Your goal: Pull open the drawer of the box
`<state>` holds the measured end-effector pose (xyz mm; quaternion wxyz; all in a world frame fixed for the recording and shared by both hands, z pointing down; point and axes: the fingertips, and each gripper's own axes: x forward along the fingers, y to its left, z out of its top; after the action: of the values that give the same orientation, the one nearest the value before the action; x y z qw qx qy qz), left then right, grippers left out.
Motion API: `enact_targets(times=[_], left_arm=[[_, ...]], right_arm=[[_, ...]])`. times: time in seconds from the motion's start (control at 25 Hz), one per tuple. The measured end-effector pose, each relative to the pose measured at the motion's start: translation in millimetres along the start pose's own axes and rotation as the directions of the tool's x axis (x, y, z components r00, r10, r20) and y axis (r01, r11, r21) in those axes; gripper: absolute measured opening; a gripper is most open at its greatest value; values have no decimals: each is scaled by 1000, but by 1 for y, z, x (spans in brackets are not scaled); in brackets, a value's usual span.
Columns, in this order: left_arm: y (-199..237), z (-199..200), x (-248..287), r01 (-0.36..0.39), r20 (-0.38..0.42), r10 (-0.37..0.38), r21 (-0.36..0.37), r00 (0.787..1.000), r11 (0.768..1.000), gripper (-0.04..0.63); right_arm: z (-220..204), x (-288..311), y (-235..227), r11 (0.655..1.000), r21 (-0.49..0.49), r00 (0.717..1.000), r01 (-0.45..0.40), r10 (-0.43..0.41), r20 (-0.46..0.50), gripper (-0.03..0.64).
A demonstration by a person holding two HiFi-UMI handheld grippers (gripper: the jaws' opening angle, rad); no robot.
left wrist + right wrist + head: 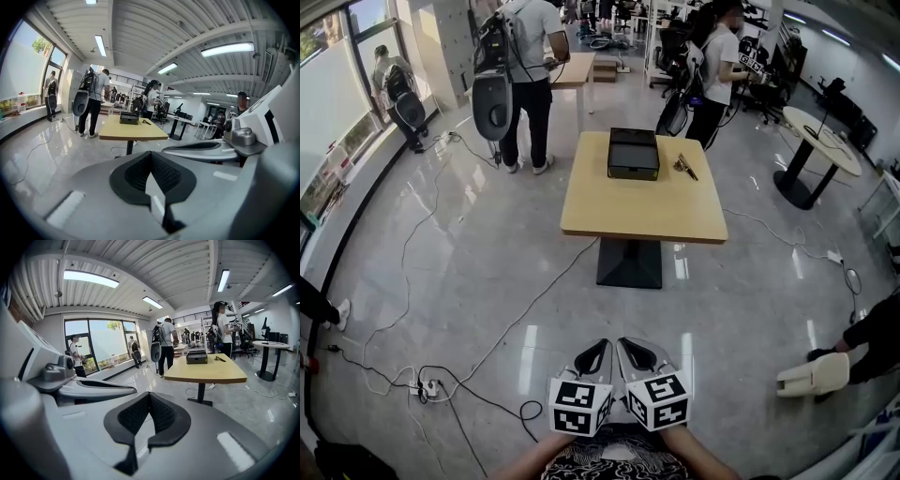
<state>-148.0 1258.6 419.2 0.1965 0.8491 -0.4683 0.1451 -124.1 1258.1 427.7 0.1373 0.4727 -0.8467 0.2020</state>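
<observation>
The black box [633, 155] sits at the far side of a square wooden table [642, 211], well ahead of me; its drawer looks closed. The box shows small in the left gripper view [129, 118] and in the right gripper view [197, 357]. Both grippers are held low and close to my body, side by side, far short of the table. My left gripper [596, 349] is shut with nothing in it, its pads meeting [150, 153]. Touching alongside it, my right gripper [629, 347] is likewise shut and empty [149, 394].
A small metal object [685, 167] lies on the table right of the box. Two people [528, 66] stand beyond the table, each with a backpack. Cables and a power strip [427, 386] cross the floor at left. A round table [816, 141] stands at right, and someone's shoe [811, 375] is nearby.
</observation>
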Motion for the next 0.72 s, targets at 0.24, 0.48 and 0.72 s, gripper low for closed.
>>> enact_targets(times=[0.24,0.48,0.72], left_arm=[[-10,42,125,-11,-19,11,-6,1000,1000,2],[-10,114,316,-30,-39,29,-11,999,999,2],[-39,197,522,-56,-54,55,-14,997,998,2]], right_arm=[[33,48,-118,1000,15,1000,-11,11,-18,6],[97,134,-292,999,37,999,-38,39,-18,6],[167,201,-495,997,40,997,-72,73,-25,6]])
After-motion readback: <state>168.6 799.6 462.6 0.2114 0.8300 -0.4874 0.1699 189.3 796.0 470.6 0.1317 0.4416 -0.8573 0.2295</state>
